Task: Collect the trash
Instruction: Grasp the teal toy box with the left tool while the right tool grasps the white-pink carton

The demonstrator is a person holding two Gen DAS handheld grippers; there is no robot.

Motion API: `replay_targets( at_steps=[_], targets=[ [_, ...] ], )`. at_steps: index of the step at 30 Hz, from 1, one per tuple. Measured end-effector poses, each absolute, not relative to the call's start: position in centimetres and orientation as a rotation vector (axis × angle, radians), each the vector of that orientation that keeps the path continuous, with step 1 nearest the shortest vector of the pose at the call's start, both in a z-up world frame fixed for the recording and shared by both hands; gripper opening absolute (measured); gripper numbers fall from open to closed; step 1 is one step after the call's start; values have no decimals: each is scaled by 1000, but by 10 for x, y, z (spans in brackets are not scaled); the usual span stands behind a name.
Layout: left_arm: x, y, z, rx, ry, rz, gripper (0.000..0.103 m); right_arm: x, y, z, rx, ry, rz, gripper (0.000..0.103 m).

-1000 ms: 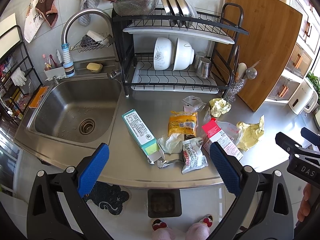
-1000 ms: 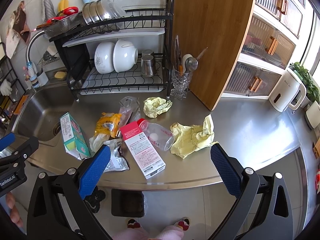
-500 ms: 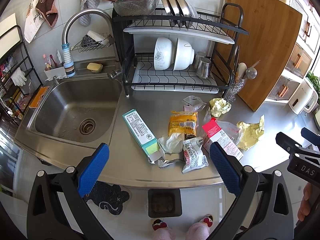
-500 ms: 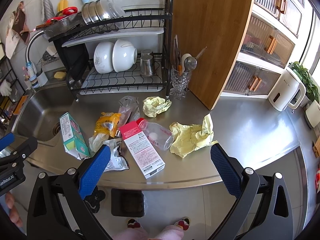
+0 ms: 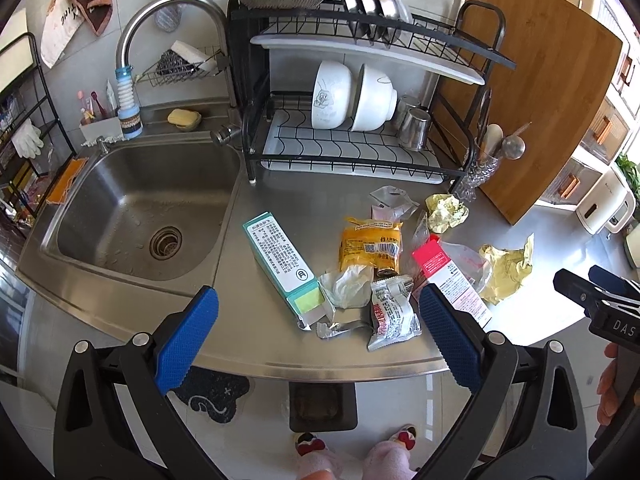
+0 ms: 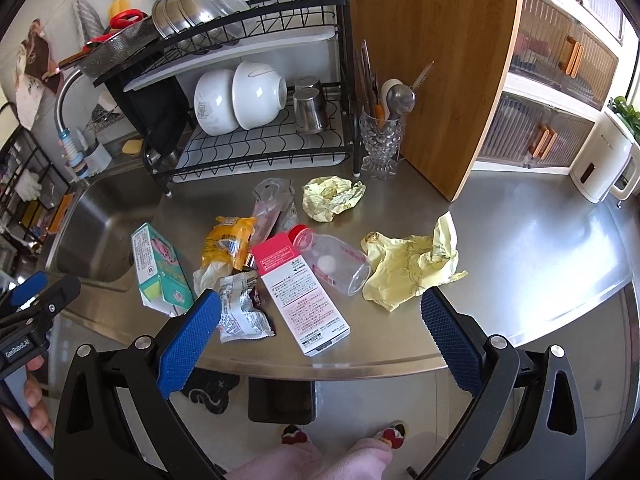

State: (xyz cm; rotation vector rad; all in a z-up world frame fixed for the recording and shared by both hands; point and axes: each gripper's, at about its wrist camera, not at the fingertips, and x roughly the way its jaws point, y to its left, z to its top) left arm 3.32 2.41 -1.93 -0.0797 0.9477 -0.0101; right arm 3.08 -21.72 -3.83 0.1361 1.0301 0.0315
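Trash lies on the steel counter [image 5: 256, 200]: a teal carton [image 5: 284, 264] [image 6: 158, 270], a yellow snack bag [image 5: 370, 246] [image 6: 226, 242], a silver wrapper [image 5: 390, 312] [image 6: 240, 310], a pink-and-white box [image 5: 452, 280] [image 6: 302, 294], a clear bottle with a red cap [image 6: 330, 260], and crumpled yellow papers [image 6: 412, 266] [image 6: 332, 198]. My left gripper [image 5: 318, 338] is open and empty, held above the counter's front edge before the carton and wrapper. My right gripper [image 6: 320, 336] is open and empty, before the pink box.
A sink [image 5: 132, 216] is at the left, with a dish rack [image 5: 360, 120] of bowls behind the trash. A wooden cutting board [image 6: 432, 60] and a glass utensil holder [image 6: 378, 140] stand at the back right. A dark bin [image 5: 322, 406] sits on the floor below the counter edge.
Both grippers have moved slightly closer to the counter and the trash. Both stay open and empty; nothing on the counter has moved.
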Motion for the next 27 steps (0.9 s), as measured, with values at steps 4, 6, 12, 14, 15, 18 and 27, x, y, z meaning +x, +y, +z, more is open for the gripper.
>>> replay_targets(
  at_steps=[4,6,12,14,15,18,27],
  targets=[
    [56,43,-37,-137,1009,8,95,46,-219,-54,156,1085,65,100],
    [68,53,-49,-170,1043,17,95,54,-218,-64,156,1116,87,100],
    [107,69,-84,-256,1150,37,83,73,-207,-100,145,1221,167,88],
    [119,68,-92,-249,1168,41,80,77,-204,-112,137,1249,174,84],
    [124,67,-96,-253,1181,44,79,79,-203,-118,140,1261,182,81],
    [141,66,-112,-251,1225,73,73,85,-200,-133,125,1297,186,75],
    [162,77,-154,-288,1320,158,71,94,-197,-160,84,1361,202,71]
  ],
)
